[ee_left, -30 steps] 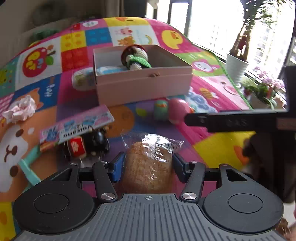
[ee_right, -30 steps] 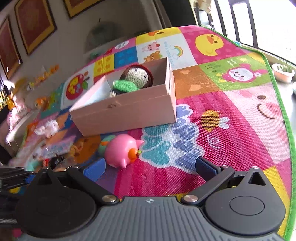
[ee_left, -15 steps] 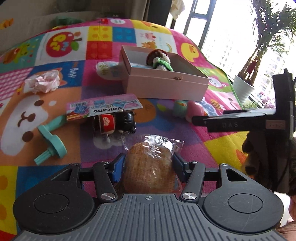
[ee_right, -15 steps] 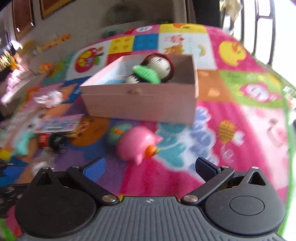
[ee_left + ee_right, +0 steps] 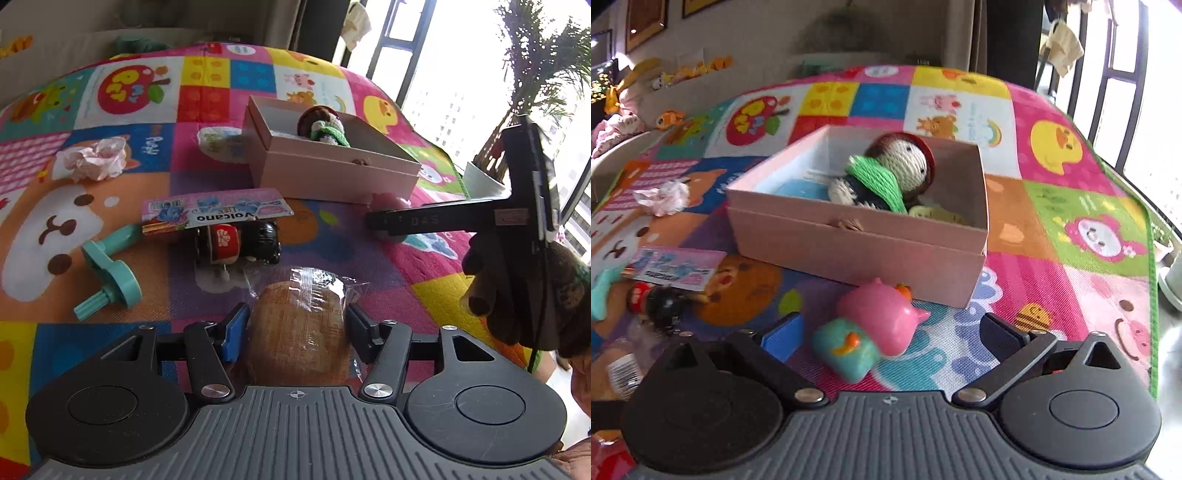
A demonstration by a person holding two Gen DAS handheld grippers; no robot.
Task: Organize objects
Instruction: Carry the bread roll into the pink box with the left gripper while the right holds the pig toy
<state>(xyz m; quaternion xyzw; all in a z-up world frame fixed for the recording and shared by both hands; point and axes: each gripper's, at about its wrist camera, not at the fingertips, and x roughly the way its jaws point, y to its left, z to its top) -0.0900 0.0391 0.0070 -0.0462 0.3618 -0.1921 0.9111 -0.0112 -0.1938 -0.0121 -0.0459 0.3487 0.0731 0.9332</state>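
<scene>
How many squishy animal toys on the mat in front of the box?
2. The pink pig toy lies just before the pink box, between the right gripper jaws; the teal toy touches it on the near side. Others may be hidden.

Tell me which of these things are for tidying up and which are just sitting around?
For the tidying:
- wrapped bread, held in the left gripper
- pink box with the crochet doll inside
- pink pig toy and teal toy, between the open right gripper fingers

Just sitting around:
- play mat
- potted plant
- wall pictures
</scene>
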